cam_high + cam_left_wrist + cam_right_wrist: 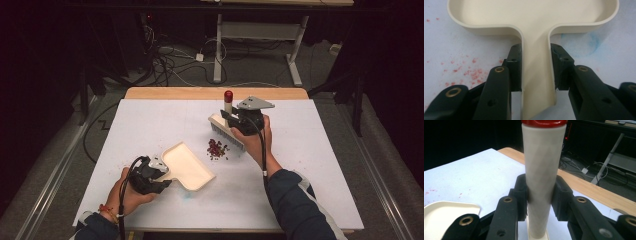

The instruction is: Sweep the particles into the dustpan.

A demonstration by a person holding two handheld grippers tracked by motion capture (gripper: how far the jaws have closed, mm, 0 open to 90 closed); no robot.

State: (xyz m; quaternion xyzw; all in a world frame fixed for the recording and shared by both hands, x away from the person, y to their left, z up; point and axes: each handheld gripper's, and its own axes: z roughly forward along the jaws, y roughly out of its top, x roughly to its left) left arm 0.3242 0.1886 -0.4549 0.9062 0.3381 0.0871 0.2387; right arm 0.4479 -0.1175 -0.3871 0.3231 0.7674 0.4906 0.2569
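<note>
**Brush** (pixel 226 131): cream block with a row of bristles underneath and an upright cream handle (pixel 541 177) capped in red. Judged light and rigid; the handle looks smooth, so it may twist in a loose hold. You have it in the right gripper (pixel 235 120), fingers (pixel 520 195) clamped on either side of the handle about midway down, a sensible place to hold it. It sits on the desk (pixel 320 165) just behind the crumbs.

**Dustpan** (pixel 187 166): cream plastic, shallow tray with a raised rim and a flat, narrow handle (pixel 536 75). Judged light, stiff, somewhat slick; it will likely slide on the desk unless you press it down. Your left gripper (pixel 159 176) has its fingers (pixel 514 67) shut on the handle edges, right where it meets the tray. The pan lies flat, open mouth toward the crumbs.

**Crumbs** (pixel 217 149): small loose heap of dark red bits between brush and pan, nearer the brush. Expect them to scatter easily. Faint red specks (pixel 471 73) mark the desk beside the pan's handle.
</note>
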